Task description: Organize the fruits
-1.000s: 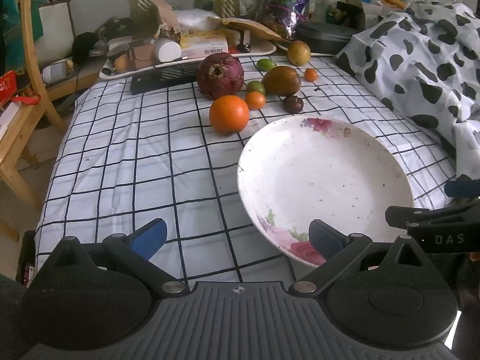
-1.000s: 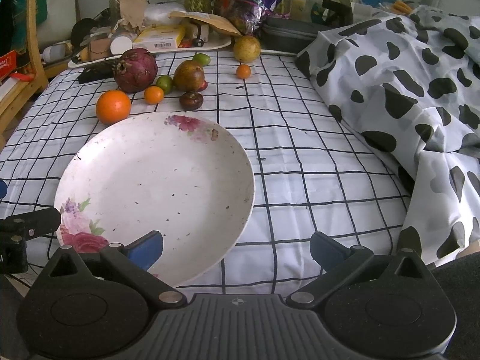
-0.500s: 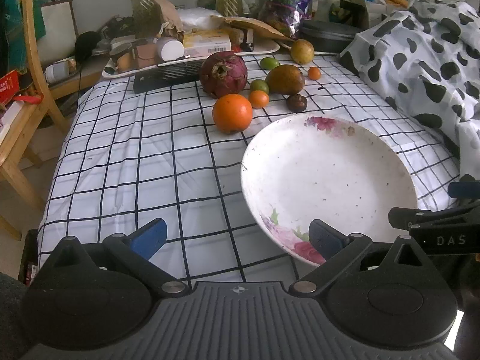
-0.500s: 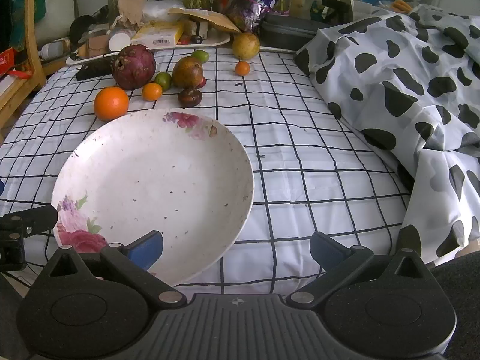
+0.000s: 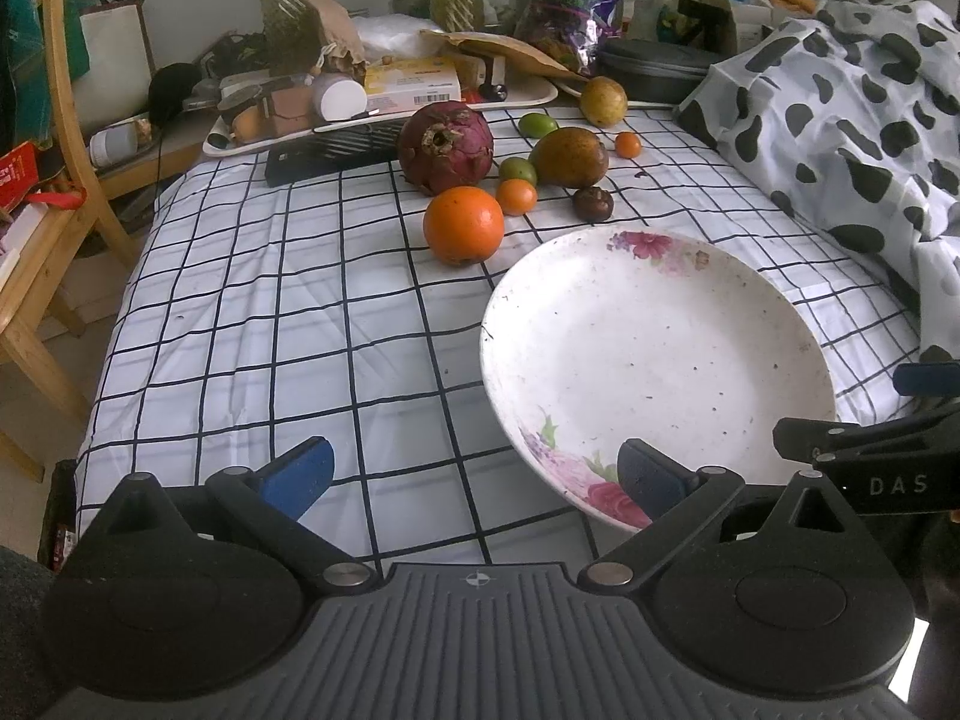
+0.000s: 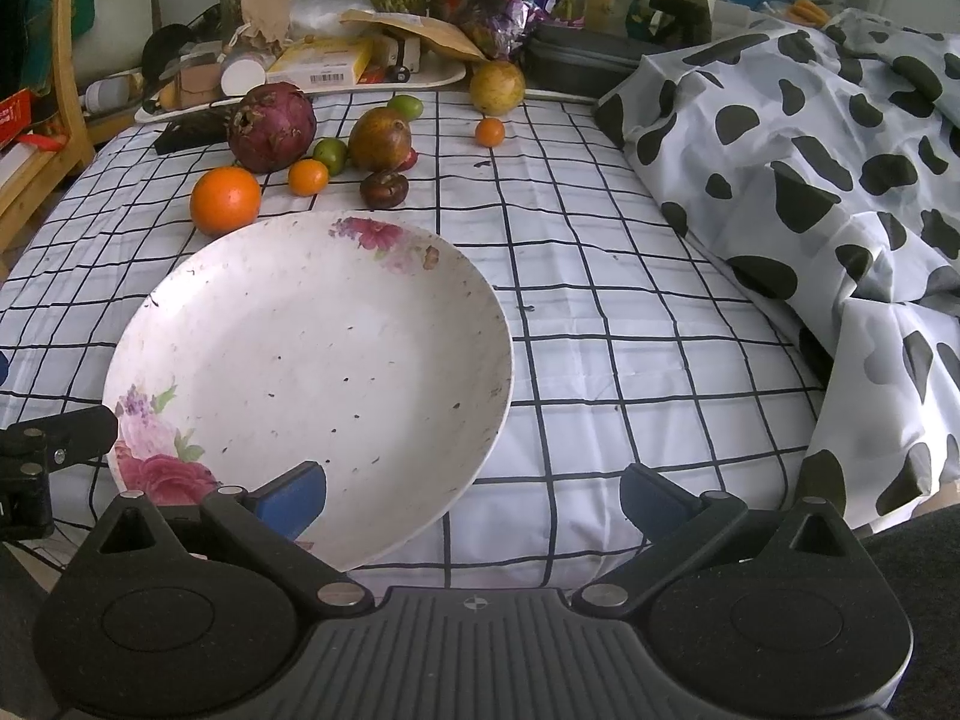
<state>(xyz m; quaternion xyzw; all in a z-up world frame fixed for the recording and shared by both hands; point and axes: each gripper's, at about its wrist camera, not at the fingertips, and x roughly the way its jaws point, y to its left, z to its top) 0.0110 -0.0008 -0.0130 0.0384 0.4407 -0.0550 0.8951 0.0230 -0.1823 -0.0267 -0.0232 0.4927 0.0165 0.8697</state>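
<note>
While both grippers hang open and empty, no fruit is on the plate (image 5: 654,360) yet.
Left gripper (image 5: 474,474) and right gripper (image 6: 474,495) sit near the plate's front rim, fingers apart. Fruits cluster beyond the far rim; orange (image 5: 463,225) is closest. Likely best: reach over, straddle orange squarely, close gently so it doesn't roll on the cloth.

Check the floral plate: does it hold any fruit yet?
Empty. The plate shows only bare white surface with dark specks; the orange and other fruit sit on the checked cloth beyond it.
</note>
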